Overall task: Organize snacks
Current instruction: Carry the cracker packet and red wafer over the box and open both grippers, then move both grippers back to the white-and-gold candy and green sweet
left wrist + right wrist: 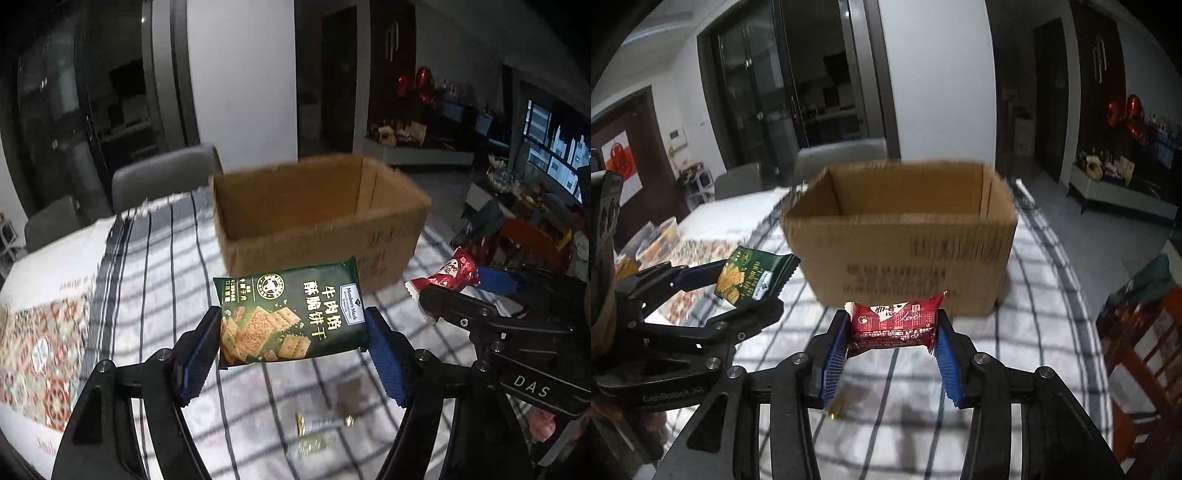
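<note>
Left gripper point(291, 332): fingers clamped on the green cracker packet point(291, 314), pads pressing its two short ends. Packet rides face-up and clear of the tabletop point(155, 258); pinching it end to end probably keeps the flat pack from folding and leaves its face free to slide into a box.

Centre: open cardboard box point(321, 240) stands on the checked cloth just beyond both packets, top open toward the grippers, no contents visible from here. Judged to be the collection point, which would explain both snacks being carried at once, side by side.

Below the left gripper, a few small gold-wrapped sweets point(321, 424) lie loose on the cloth, not yet gathered.

Right gripper point(892, 332): fingers clenched on the red snack packet point(895, 321), gripped across its width, crimped ends sticking out past the pads. It is also off the tabletop, in front of the box's near wall and below its rim.
</note>
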A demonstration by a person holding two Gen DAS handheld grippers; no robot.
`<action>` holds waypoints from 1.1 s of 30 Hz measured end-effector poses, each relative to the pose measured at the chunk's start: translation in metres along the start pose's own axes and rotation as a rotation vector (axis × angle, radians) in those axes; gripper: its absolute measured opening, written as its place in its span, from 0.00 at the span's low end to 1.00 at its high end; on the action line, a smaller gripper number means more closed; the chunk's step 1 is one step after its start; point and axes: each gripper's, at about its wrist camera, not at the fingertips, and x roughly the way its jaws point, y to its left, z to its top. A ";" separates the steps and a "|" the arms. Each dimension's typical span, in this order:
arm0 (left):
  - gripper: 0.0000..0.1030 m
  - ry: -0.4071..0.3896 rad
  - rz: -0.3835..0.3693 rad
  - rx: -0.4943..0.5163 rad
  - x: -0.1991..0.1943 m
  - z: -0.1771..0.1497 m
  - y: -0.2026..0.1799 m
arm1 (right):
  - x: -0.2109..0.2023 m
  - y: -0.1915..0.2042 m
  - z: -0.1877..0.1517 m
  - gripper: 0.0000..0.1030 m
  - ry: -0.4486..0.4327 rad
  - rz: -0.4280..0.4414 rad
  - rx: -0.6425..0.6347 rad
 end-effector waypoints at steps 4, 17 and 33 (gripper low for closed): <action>0.73 -0.033 -0.004 -0.003 0.002 0.024 -0.001 | -0.004 -0.008 0.021 0.45 -0.047 -0.015 -0.013; 0.73 -0.084 -0.009 0.011 0.039 0.086 0.001 | 0.019 -0.032 0.084 0.45 -0.125 -0.068 -0.091; 0.95 -0.058 0.110 0.038 0.060 0.080 -0.001 | 0.044 -0.056 0.082 0.65 -0.079 -0.181 -0.064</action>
